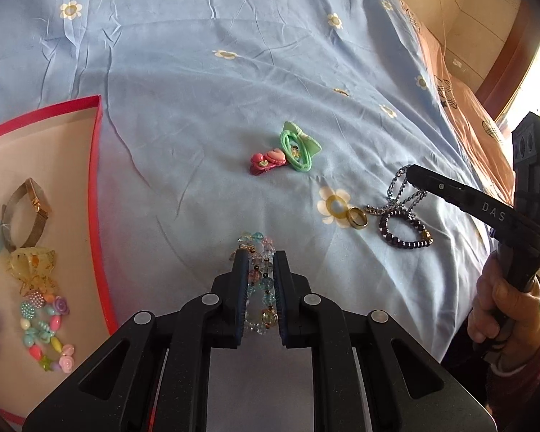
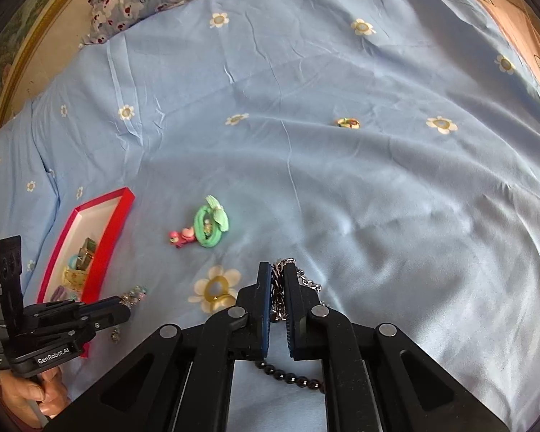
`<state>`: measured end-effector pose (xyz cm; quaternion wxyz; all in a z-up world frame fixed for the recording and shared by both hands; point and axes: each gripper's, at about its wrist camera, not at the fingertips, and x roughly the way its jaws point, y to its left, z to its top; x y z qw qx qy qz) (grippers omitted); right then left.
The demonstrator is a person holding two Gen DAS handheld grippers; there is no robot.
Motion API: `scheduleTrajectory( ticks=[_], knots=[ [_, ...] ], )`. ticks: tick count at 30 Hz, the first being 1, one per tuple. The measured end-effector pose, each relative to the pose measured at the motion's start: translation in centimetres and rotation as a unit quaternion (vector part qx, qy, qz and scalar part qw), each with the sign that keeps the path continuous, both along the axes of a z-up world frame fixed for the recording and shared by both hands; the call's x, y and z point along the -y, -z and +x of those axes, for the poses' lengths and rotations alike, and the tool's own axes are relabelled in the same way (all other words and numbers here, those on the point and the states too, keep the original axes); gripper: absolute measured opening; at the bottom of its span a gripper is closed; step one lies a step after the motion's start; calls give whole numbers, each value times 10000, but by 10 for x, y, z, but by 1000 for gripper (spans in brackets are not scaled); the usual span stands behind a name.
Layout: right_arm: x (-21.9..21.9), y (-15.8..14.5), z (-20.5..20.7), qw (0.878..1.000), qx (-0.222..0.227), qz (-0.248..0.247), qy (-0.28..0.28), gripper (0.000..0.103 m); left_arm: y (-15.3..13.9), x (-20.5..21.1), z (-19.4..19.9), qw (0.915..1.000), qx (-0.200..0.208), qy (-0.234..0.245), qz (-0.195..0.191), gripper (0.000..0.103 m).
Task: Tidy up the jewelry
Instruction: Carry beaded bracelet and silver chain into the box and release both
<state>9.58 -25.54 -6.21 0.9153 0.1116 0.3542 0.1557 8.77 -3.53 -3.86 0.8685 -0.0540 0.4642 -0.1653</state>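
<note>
My left gripper is shut on a clear pastel crystal bracelet, whose beads show between the pads, low over the blue floral sheet. In the right wrist view that gripper sits beside the red tray. My right gripper is shut on a silver chain; links hang out to the right of the pads. Below it lies a dark bead bracelet. In the left wrist view the right gripper is at the right, the chain dangling under its tip above the dark bracelet.
The red tray holds a watch, an amber claw clip and a colourful bead bracelet. On the sheet lie a gold ring, a yellow ring, a green hair tie, a pink clip and a small far piece.
</note>
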Motion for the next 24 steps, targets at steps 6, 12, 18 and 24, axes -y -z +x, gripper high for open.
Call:
scheduleTrajectory(
  ticks=[6,12,18,24],
  knots=[
    [-16,-28,-12,9990,369,156,-173,6,-21,-15,-11,9995,220,-135,-155,6],
    [-39,-47,-23,9970,583,250,-440,6,-35,-33,-24,9986,379,-289,-245,6],
    [-69,-63,-32,9933,761,342,-795,6,-47,-58,-39,9967,517,-531,-332,6],
    [-100,-72,-39,9889,849,429,-1143,6,-62,-85,-54,9937,682,-775,-442,6]
  ],
)
